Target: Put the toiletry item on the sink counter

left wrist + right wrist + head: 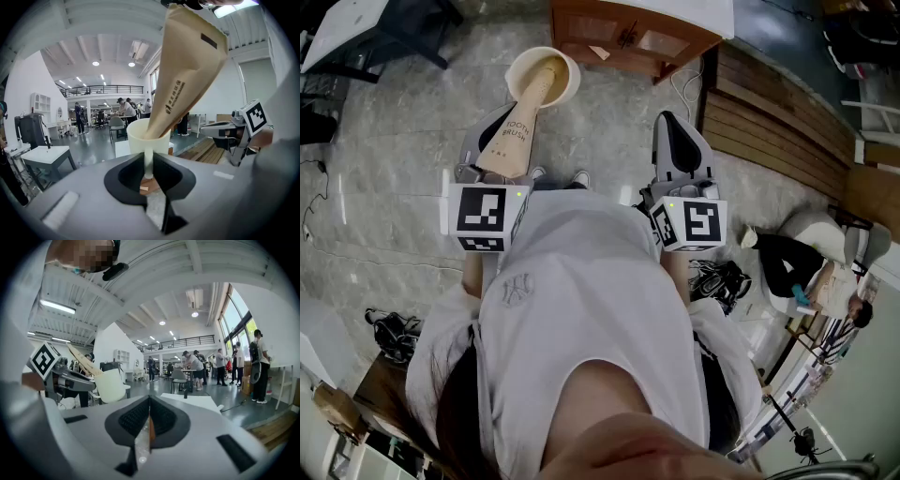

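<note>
Cup (140, 140), one, with one toothbrush pack (187, 70), hung pinched by left gripper (149, 161); right gripper (148, 418) pressed together; open floor (394, 141) below.

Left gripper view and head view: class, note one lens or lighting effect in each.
Left gripper view: fisheye bows the scene inside dark corners, and a ceiling lamp glares white above the paper pouch. Head view: the cup is sharp, the near bottom edge blurred.
</note>
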Demonstrator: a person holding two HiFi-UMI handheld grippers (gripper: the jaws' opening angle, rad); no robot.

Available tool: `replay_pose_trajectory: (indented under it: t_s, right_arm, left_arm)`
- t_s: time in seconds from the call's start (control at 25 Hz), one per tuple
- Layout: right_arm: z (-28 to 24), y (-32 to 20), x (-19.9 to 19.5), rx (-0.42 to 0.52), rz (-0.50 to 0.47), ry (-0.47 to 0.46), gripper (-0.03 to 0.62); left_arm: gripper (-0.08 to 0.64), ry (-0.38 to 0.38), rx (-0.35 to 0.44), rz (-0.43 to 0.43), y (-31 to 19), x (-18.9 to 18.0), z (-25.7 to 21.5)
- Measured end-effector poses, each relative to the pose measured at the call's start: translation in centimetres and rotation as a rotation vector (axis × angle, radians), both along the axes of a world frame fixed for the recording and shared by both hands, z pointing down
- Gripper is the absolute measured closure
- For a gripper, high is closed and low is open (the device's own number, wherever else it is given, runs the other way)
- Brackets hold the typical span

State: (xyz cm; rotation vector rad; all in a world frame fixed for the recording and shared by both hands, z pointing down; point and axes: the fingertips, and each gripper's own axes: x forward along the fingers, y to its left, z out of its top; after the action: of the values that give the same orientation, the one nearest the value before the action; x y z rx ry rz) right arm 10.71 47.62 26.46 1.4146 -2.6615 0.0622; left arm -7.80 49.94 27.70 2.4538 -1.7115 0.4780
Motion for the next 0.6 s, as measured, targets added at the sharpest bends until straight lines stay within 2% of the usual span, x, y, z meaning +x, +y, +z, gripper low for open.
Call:
replay_pose_trajectory:
  t_s: [0.6]
  right_arm:
    - [-0.29,-0.63,-0.26,0.017,-0.035,-0.008,0.581]
  left_arm:
    - [0.508,-0.002,0.039,-0.001,-0.90,0.30,-0.34]
